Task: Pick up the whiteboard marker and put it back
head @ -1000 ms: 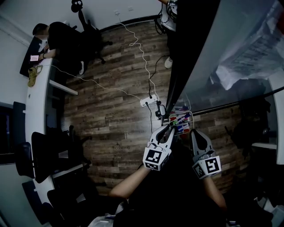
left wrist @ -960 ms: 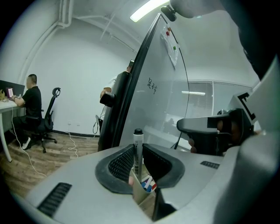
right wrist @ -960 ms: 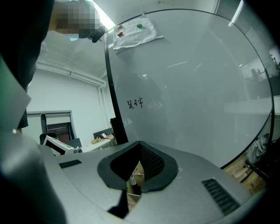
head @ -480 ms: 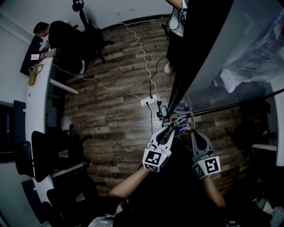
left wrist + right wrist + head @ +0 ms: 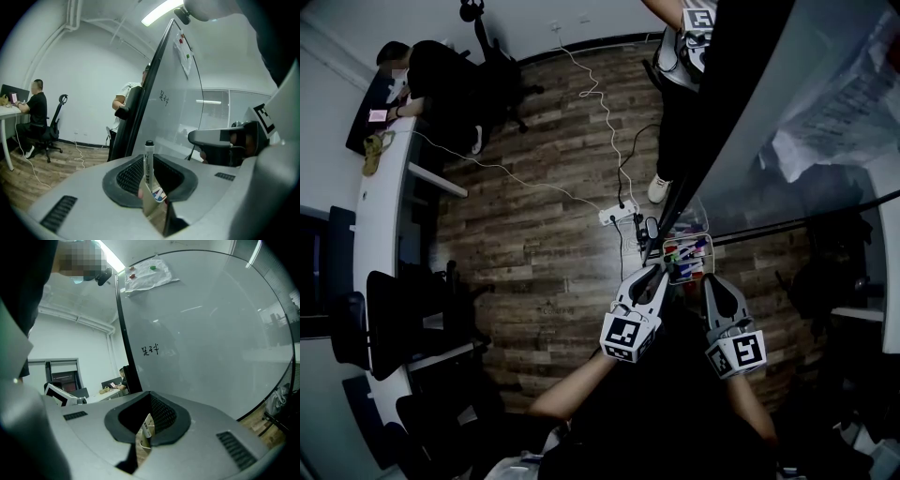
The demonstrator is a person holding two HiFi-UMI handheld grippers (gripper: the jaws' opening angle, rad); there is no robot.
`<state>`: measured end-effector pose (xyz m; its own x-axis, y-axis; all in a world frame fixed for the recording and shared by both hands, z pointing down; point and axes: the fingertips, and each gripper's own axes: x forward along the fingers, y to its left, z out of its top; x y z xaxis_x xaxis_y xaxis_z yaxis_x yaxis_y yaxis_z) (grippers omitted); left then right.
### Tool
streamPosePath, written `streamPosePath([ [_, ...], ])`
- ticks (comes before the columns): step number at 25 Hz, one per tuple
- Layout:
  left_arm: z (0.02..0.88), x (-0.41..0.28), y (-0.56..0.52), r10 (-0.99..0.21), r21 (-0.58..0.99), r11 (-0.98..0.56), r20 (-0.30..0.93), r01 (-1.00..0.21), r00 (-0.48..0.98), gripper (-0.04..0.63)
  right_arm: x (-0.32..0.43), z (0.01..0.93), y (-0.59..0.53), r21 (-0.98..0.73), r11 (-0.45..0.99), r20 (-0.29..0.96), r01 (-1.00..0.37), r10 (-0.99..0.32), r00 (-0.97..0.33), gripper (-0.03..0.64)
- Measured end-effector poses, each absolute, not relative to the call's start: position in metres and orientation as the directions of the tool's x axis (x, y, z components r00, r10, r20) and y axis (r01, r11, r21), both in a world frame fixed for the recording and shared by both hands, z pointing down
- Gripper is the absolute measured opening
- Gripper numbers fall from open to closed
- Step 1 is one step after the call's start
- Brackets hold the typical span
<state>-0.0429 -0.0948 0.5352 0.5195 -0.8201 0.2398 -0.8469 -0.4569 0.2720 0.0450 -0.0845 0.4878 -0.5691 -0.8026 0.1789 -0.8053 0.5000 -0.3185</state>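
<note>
Up close, the left tongs [image 5: 662, 274] are clamped on the marker [image 5: 148, 164], which stands upright between them with its dark cap at the top. Beside them the right tongs [image 5: 711, 279] are closed together; a pale bit shows through their gap, too small to tell. Both sets point at a tray [image 5: 711, 251] of coloured markers by the whiteboard [image 5: 201, 333], just beyond their tips. One person [image 5: 673, 84] stands at the board's far end on the wood floor [image 5: 553, 234]. A seated person [image 5: 431, 70] is at a white tabletop [image 5: 377, 197].
</note>
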Motion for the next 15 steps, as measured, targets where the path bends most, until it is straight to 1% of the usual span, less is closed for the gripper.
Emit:
streamPosePath([
  [5, 0.534, -0.046, -0.091, -0.826, 0.267, -0.45, 0.239, -0.852, 0.511, 0.067, 0.044, 0.486, -0.08, -0.312, 0.505, 0.17, -0.805, -0.804, -0.57, 0.014],
  [7, 0.532, -0.049, -0.089, -0.836, 0.254, -0.439, 0.235, -0.862, 0.495, 0.038, 0.043, 0.484, -0.078, -0.309, 0.506, 0.167, -0.806, -0.805, -0.569, 0.014],
  [10, 0.528, -0.054, -0.086, -0.85, 0.243, -0.427, 0.221, -0.871, 0.478, 0.012, 0.042, 0.482, -0.074, -0.304, 0.508, 0.161, -0.806, -0.806, -0.569, 0.014],
  [15, 0.523, -0.055, -0.079, -0.854, 0.232, -0.426, 0.216, -0.875, 0.473, 0.008, 0.042, 0.478, -0.066, -0.292, 0.51, 0.153, -0.809, -0.81, -0.566, 0.014],
])
